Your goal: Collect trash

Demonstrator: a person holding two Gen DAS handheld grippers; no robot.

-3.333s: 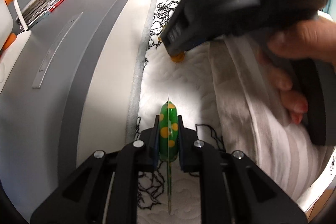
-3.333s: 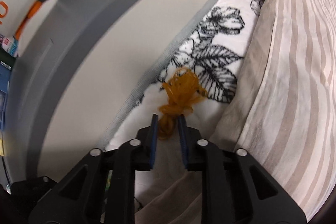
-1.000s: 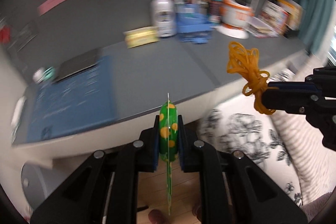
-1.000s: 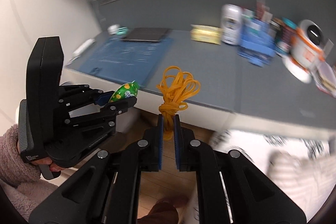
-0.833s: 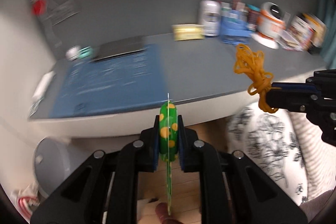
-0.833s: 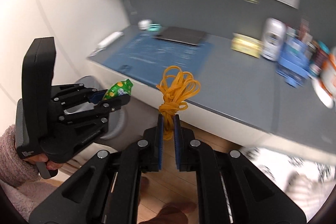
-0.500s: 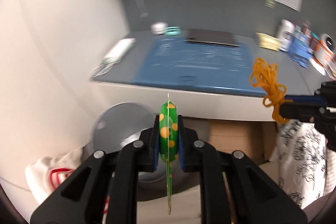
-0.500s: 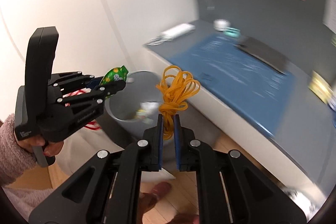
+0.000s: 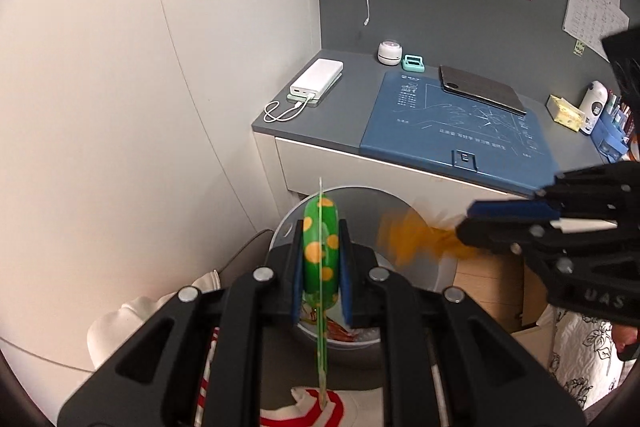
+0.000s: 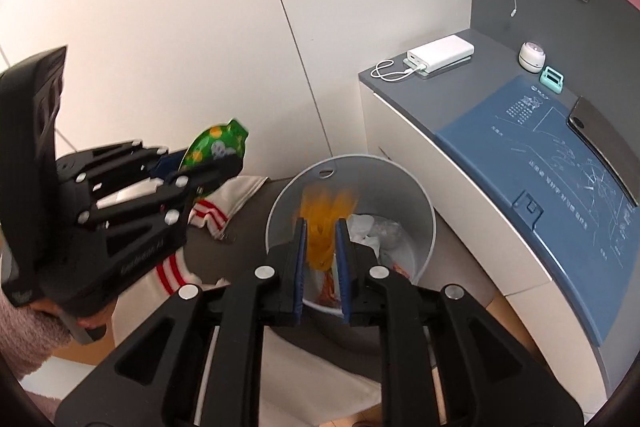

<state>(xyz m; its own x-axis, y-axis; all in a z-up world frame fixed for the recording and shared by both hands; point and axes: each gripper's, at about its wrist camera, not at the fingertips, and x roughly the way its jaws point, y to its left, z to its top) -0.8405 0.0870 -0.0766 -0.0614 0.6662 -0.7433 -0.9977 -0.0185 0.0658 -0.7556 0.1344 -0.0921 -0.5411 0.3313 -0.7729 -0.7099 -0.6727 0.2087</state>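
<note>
My left gripper (image 9: 321, 259) is shut on a green wrapper with orange dots (image 9: 320, 251), held above the near rim of a grey round trash bin (image 9: 424, 203). My right gripper (image 10: 321, 239) holds a bundle of orange rubber bands (image 10: 324, 223) between its jaws, over the open bin (image 10: 416, 199); the bundle is motion-blurred and the jaws stand slightly wider than before. The right gripper also shows in the left wrist view (image 9: 468, 223), with the blurred bands (image 9: 408, 235) at its tip. The left gripper and wrapper (image 10: 216, 143) show in the right wrist view, left of the bin.
The bin holds white crumpled paper (image 10: 368, 227) and red scraps. A grey desk (image 9: 344, 115) with a blue mat (image 9: 460, 123), a power bank (image 9: 316, 83) and a tablet stands right of the bin. A white cloth with red stripes (image 10: 216, 215) lies left of it. White wall behind.
Both grippers swung from the bed past the desk to the bin and now point down into it. The right jaws have parted slightly and the bands look blurred.
</note>
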